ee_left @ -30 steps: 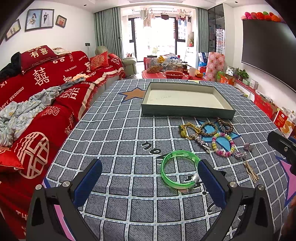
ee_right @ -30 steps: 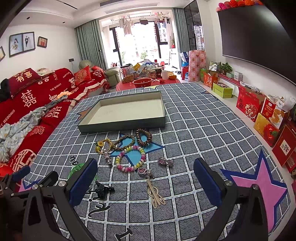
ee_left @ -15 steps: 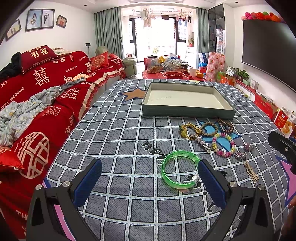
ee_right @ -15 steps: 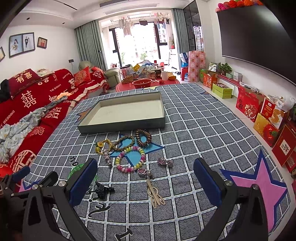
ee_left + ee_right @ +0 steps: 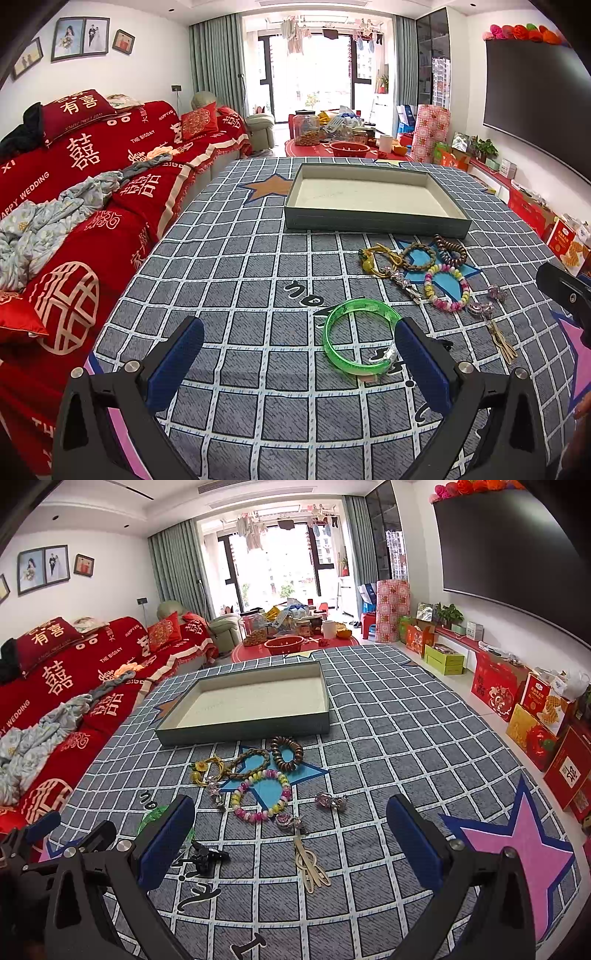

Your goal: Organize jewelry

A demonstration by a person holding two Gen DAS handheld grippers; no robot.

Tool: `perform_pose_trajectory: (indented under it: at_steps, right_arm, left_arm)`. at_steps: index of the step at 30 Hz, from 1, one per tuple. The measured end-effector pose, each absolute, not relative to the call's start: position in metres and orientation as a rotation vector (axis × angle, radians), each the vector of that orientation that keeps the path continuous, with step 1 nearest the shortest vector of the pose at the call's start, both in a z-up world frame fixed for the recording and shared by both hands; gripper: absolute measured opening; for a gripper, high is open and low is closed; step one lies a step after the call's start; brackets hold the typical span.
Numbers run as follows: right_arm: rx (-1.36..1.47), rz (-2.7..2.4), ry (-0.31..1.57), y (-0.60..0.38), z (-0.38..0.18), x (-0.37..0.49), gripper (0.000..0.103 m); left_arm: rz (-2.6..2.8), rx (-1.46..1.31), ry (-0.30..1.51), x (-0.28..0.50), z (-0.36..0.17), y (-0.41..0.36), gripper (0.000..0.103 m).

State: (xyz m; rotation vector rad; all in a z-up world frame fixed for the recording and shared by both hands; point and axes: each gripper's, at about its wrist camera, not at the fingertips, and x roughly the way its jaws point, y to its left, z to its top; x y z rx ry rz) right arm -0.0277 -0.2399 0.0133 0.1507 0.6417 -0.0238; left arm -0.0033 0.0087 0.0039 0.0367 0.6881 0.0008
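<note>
Nearest the cameras, the left gripper [image 5: 297,354] hangs low over the grey checked tablecloth [image 5: 229,280] with its blue-padded fingers spread wide and nothing between them. The right gripper [image 5: 290,829] is likewise spread wide and holds nothing.

Just ahead of the left gripper's right finger lies a translucent green plastic bangle [image 5: 360,341], flat on the cloth, its near edge close against that finger's tip. In the right wrist view a small black clip [image 5: 205,856] lies near the right gripper's left finger, and a pale flat wooden hairpin [image 5: 312,867] lies between the two fingers.

Farther on sits the cluster of jewelry: a pastel multicoloured bead bracelet [image 5: 262,794], a brown braided cord bracelet [image 5: 249,762], a dark coiled spiral bracelet [image 5: 286,753], a yellow flower cord bracelet [image 5: 207,770] and small pink crystal clips [image 5: 330,800].

Beyond them stands the shallow grey-green cardboard box tray [image 5: 240,734], pale inside. A red-covered sofa [image 5: 74,184] runs along the left.
</note>
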Motion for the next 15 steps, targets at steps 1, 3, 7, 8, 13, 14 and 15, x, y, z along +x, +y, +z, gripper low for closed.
perform_pose_trajectory:
  at_steps: [1,3,7,8,13,14,15]
  right_arm:
    - [0.150,-0.023,0.641,-0.2391,0.0138,-0.0278,0.103]
    - [0.151,-0.024,0.641,-0.2391,0.0138,-0.0278,0.103]
    - [0.151,-0.024,0.642,-0.2390,0.0137,-0.0277,0.103]
    - [0.152,-0.024,0.642,-0.2387,0.0138,-0.0277,0.103]
    - [0.151,-0.026,0.641,-0.2385,0.0138,-0.0281,0.103]
    - [0.151,-0.022,0.641,-0.2375,0.0138,-0.0278,0.103]
    - [0.151,-0.019,0.643,-0.2377,0.0136,-0.0281,0.103]
  left_arm:
    - [0.001,0.036,0.688,-0.0033,0.0039,0.0088,0.103]
    - [0.000,0.037,0.688,-0.0034,0.0037,0.0084,0.103]
    - [0.000,0.037,0.689,-0.0032,0.0037,0.0088,0.103]
    - [0.000,0.037,0.689,-0.0034,0.0037,0.0084,0.103]
    - [0.001,0.038,0.689,-0.0036,0.0041,0.0098,0.103]
    - [0.002,0.039,0.689,-0.0036,0.0041,0.0100,0.103]
    - [0.003,0.038,0.690,-0.0038,0.0038,0.0109,0.103]
